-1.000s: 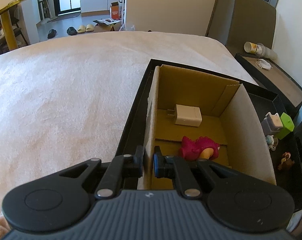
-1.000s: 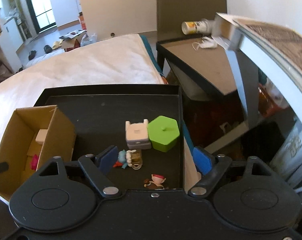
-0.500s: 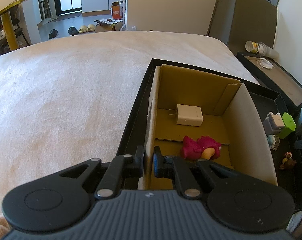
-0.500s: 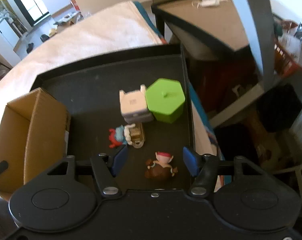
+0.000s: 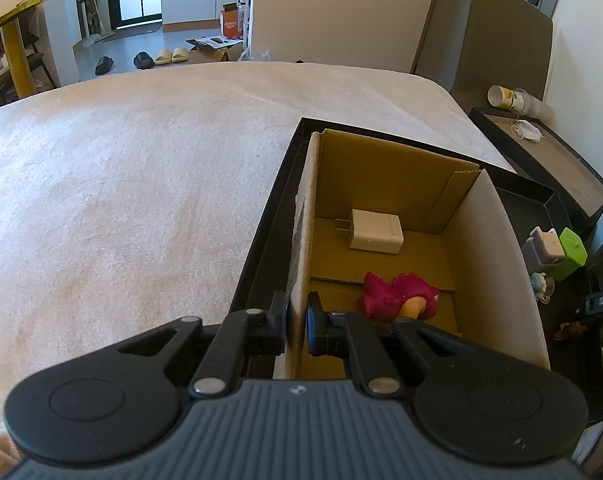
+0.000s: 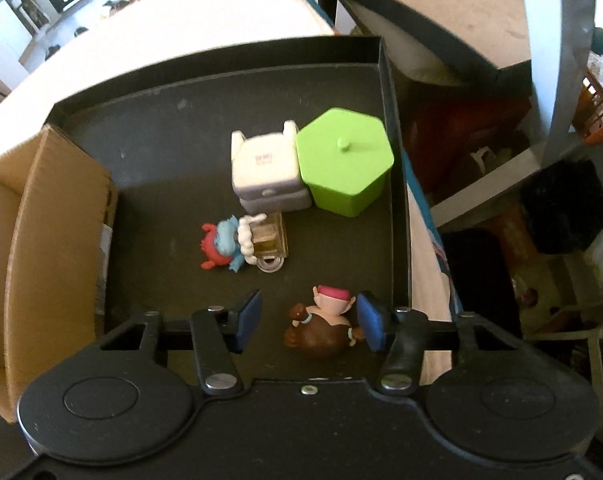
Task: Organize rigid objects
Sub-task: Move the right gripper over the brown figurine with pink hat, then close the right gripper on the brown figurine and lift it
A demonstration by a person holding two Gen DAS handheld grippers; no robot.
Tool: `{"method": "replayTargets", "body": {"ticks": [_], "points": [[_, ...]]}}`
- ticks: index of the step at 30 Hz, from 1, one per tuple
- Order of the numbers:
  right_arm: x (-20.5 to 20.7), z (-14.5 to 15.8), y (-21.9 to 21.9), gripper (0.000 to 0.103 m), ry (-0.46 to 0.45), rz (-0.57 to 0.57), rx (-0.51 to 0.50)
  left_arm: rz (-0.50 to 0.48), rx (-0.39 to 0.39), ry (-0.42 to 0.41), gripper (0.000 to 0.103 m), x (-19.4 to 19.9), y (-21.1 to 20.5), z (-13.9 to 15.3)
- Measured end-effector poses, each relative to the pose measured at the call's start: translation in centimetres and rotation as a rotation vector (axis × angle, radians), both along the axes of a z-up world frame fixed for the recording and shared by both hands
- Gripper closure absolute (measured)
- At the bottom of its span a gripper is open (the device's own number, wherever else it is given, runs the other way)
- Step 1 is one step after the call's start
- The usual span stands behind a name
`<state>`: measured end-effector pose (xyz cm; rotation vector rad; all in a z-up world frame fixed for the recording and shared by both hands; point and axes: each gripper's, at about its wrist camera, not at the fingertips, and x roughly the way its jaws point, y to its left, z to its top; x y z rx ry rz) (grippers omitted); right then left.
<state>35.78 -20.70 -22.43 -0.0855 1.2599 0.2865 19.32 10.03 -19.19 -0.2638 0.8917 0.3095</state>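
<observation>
Small brown figurine with pink cap lying on floor of black shallow tray, near right wall, front corner. Right gripper straddling it, jaws closing; right pad at its side, left pad still well off. Blue-and-red toy, white-grey boxy thing and green hexagonal lidded container further back. Left gripper clamped tight on side wall of brown cardboard box; white charger and pink toy inside.
</observation>
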Motion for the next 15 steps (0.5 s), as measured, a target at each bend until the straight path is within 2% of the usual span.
{"method": "replayTargets", "body": {"ticks": [6, 15], "points": [[-0.3, -1.1, 0.9, 0.066, 0.016, 0.042, -0.06, 0.001, -0.005, -0.002, 0.094, 0.0, 0.0, 0.1], [-1.3, 0.7, 1.4, 0.067, -0.05, 0.087, -0.035, 0.003, -0.012, -0.005, 0.094, 0.0, 0.1, 0.1]]}}
